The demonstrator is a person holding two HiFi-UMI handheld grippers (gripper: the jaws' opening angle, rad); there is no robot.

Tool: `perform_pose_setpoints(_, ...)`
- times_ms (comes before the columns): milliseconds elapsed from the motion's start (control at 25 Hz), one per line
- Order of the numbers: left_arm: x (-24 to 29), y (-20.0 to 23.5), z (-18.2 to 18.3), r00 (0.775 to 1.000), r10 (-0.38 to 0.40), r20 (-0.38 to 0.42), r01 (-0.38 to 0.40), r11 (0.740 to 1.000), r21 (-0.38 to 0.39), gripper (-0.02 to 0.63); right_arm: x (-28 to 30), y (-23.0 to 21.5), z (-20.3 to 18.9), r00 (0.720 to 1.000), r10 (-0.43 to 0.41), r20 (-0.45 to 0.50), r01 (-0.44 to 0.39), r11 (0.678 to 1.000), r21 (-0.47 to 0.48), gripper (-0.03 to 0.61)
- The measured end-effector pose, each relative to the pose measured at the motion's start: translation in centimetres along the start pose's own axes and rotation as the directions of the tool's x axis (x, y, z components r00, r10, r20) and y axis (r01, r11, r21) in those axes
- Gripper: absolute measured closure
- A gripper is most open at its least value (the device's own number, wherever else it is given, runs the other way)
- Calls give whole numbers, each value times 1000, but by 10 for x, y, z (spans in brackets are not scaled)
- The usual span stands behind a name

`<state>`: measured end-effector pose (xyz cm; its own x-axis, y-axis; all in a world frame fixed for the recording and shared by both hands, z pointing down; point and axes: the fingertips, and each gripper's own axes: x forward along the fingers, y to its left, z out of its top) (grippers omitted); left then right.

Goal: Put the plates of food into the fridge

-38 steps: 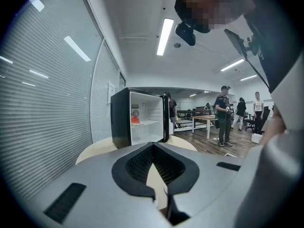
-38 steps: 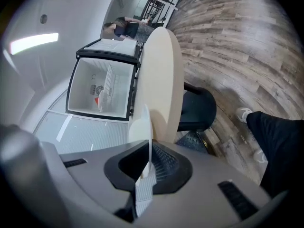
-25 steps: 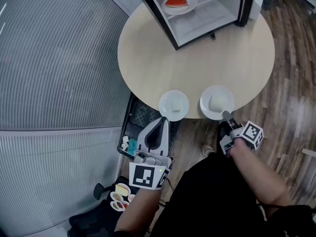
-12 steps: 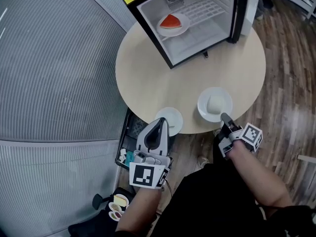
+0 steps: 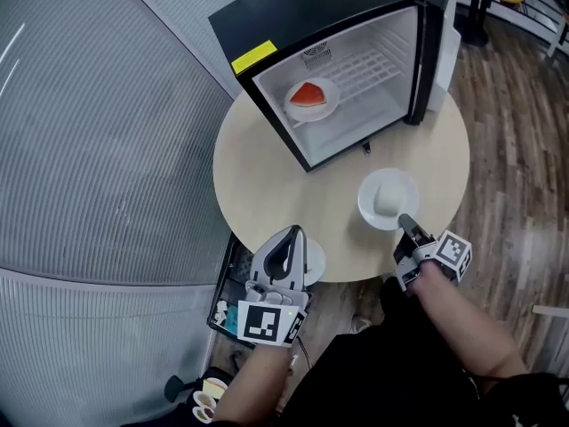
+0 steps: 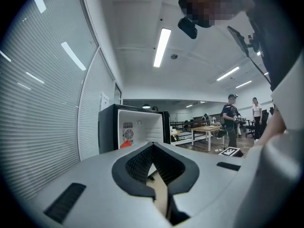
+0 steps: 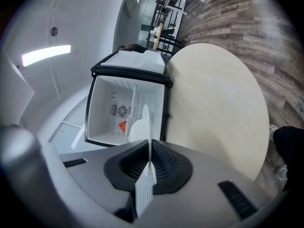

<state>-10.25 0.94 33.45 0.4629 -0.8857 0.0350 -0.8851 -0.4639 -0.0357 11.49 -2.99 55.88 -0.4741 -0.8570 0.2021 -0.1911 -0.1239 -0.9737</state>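
The black fridge [image 5: 293,16] stands open on the round beige table [image 5: 267,176]. A plate with a red wedge of food [image 5: 311,98] lies on its shelf. My right gripper [image 5: 404,221] is rolled on its side and shut on the near rim of a white plate with a pale bun [image 5: 388,198], held over the table. The right gripper view shows that plate [image 7: 151,120] edge-on between the jaws, with the fridge [image 7: 123,99] beyond. My left gripper [image 5: 292,231] hovers with jaws together over a second white plate [image 5: 315,261] at the table's near edge, hiding most of it.
The fridge door [image 5: 436,34] stands open at the right. A black crate [image 5: 233,283] with small items sits on the wood floor under the table's near edge. People [image 6: 232,122] and desks are far behind the fridge [image 6: 135,127].
My right gripper has lifted its plate from the table's edge and carried it toward the fridge. My left gripper has risen and moved forward over the second plate, which stayed at the edge.
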Motion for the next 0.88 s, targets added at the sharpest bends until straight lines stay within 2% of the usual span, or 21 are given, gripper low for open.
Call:
perform_pose_setpoints(640, 73, 29, 49, 998, 27, 54, -26, 999, -34, 609, 67, 76, 80, 997, 75, 31, -74, 997, -35, 561)
perform_pose_setpoints(880, 96, 34, 58, 997, 50, 58, -48, 998, -41, 609, 83, 89, 102, 996, 83, 24, -82, 996, -37, 561)
